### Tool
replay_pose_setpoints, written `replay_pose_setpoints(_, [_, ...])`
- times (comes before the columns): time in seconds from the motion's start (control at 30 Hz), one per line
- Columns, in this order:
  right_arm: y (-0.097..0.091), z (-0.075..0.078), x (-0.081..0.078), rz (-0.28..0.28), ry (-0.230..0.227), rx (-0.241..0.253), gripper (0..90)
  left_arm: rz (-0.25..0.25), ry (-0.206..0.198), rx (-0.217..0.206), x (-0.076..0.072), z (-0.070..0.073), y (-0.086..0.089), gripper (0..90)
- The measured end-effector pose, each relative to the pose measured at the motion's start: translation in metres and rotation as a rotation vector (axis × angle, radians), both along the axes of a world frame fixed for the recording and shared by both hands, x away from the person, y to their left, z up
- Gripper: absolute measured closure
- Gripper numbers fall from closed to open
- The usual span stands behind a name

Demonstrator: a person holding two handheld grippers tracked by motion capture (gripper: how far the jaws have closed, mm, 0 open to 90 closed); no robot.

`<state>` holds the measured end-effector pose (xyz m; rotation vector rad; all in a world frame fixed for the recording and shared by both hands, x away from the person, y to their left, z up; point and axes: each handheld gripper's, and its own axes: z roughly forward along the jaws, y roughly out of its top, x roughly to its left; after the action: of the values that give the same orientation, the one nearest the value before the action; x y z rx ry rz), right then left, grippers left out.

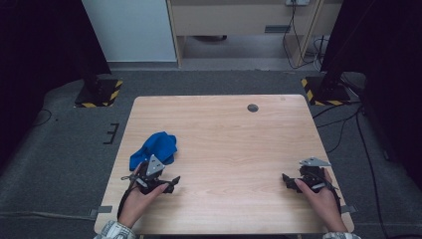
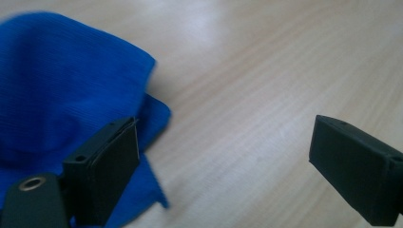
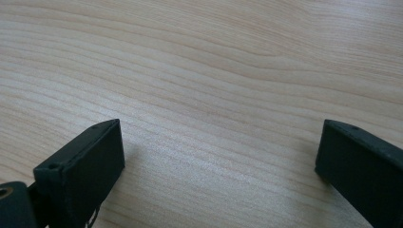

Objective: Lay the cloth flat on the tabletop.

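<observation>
We see the blue cloth (image 1: 154,149) lying crumpled on the left side of the wooden table (image 1: 234,144), near its near edge. The left gripper (image 2: 223,161) sits just beside it, jaws wide apart and holding nothing (one jaw overlaps the cloth in its own view). The right gripper (image 3: 218,166), well apart at the near right, is also wide open, over bare wood.
</observation>
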<state>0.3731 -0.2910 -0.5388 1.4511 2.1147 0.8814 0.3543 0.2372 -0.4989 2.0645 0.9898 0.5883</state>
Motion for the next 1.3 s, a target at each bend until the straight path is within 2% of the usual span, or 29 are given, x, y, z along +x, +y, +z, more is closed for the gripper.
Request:
replay_pose_setpoints(0.1, [0.0, 0.0, 0.0, 0.002, -0.001, -0.001, 2.2, 0.05, -0.033, 0.008, 0.005, 0.004, 0.012, 8.2])
replay_pose_setpoints(0.17, [0.0, 0.0, 0.0, 0.003, 0.0, -0.001, 2.2, 0.077, -0.035, -0.003, 0.01, 0.006, 0.021, 8.0])
replay_pose_setpoints(0.23, [0.0, 0.0, 0.0, 0.0, 0.0, 0.0, 2.1, 0.104, -0.042, 0.003, 0.015, 0.009, 0.028, 8.0])
replay_pose_setpoints(0.53, [0.0, 0.0, 0.0, 0.001, 0.003, 0.0, 1.8, 0.146, -0.066, 0.023, 0.039, 0.022, 0.047, 8.2])
replay_pose_setpoints(0.57, [0.0, 0.0, 0.0, 0.001, 0.003, -0.001, 1.8, 0.151, -0.06, 0.035, 0.047, 0.021, 0.049, 8.0])
replay_pose_setpoints(0.6, [0.0, 0.0, 0.0, 0.001, 0.003, -0.001, 1.8, 0.151, -0.06, 0.035, 0.047, 0.021, 0.049, 7.9])
replay_pose_setpoints(0.67, [0.0, 0.0, 0.0, 0.0, 0.003, -0.001, 1.7, 0.153, -0.047, 0.038, 0.057, 0.018, 0.051, 7.9])
replay_pose_setpoints(0.77, [0.0, 0.0, 0.0, 0.001, 0.003, -0.001, 1.7, 0.163, -0.044, 0.047, 0.061, 0.017, 0.053, 7.9])
replay_pose_setpoints(0.87, [0.001, 0.0, 0.0, -0.001, 0.001, -0.001, 1.7, 0.157, -0.04, 0.078, 0.065, 0.014, 0.053, 7.6])
replay_pose_setpoints(0.97, [0.001, 0.0, 0.0, 0.0, 0.003, -0.001, 1.6, 0.162, -0.02, 0.078, 0.071, 0.012, 0.055, 7.6])
replay_pose_setpoints(1.1, [0.001, 0.0, 0.0, 0.0, 0.003, -0.001, 1.6, 0.165, 0.032, 0.102, 0.085, 0.003, 0.058, 6.5])
replay_pose_setpoints(1.2, [0.001, 0.0, 0.0, -0.004, 0.001, 0.0, 1.6, 0.177, 0.062, 0.095, 0.093, -0.004, 0.06, 7.3])
replay_pose_setpoints(1.3, [0.001, 0.0, 0.0, -0.003, 0.003, 0.0, 1.6, 0.174, 0.069, 0.112, 0.096, -0.008, 0.059, 13.3])
